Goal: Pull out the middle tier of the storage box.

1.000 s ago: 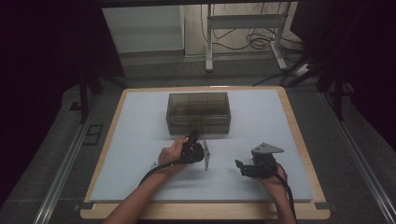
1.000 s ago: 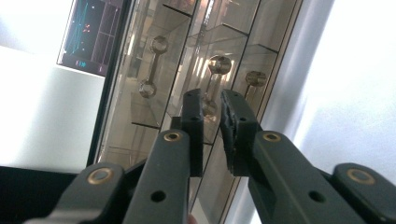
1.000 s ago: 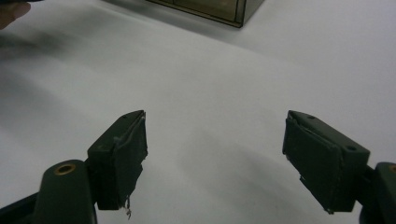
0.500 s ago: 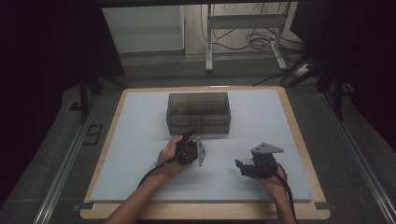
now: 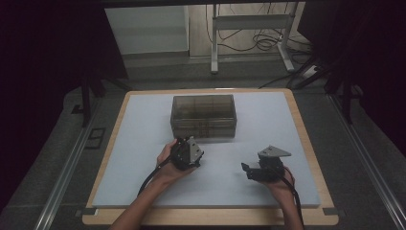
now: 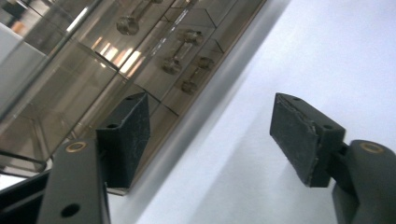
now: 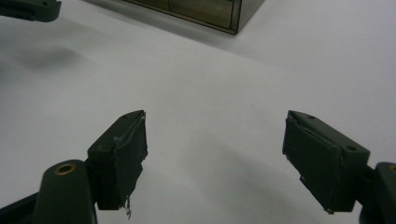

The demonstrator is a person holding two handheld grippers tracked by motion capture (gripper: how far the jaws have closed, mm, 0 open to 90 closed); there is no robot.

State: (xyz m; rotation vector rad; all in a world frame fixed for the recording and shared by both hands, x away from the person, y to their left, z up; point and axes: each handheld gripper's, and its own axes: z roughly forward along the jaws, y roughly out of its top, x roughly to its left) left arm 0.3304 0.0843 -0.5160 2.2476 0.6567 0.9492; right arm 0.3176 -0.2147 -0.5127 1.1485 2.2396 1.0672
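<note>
High view layout: pale worktop (image 5: 143,143) with a wood rim, on a dark floor; person's forearms come in from the near edge.
Drawer box: smoky clear plastic drawer box (image 5: 203,115) stands upright around the worktop's middle, a bit toward the far edge; touching neither tool.
Left tool place: left tool (image 5: 191,154) held in the left hand (image 5: 168,158), just on the near side of the box front, close to the box's near left corner, apart from it.
Left tool state: jaws spread wide, they have just been opening; nothing between the pads, bare worktop and the box edge show in the gap.
Left gripper view: left tool (image 6: 210,135) tilted, drawer box (image 6: 116,60) fills the upper left, several small round knobs (image 6: 128,24) seen through the clear drawer fronts; one pad (image 6: 133,135) sits in front of the box's lower edge, other pad over bare worktop (image 6: 327,56).
Right tool place: right tool (image 5: 249,171) in the right hand (image 5: 282,184), near the worktop's near right corner, well apart from the box, jaws pointing toward the left tool; grey three-cornered plate (image 5: 274,152) on top.
Right tool state: jaws spread, nothing pinched.
Right gripper view: right tool (image 7: 215,154) over bare worktop (image 7: 210,84); corner of drawer box (image 7: 205,14) at top; part of the left tool (image 7: 28,9) in the top left corner, its shadow below it.
Cables: black cable (image 5: 148,179) trails from left tool along the forearm.
</note>
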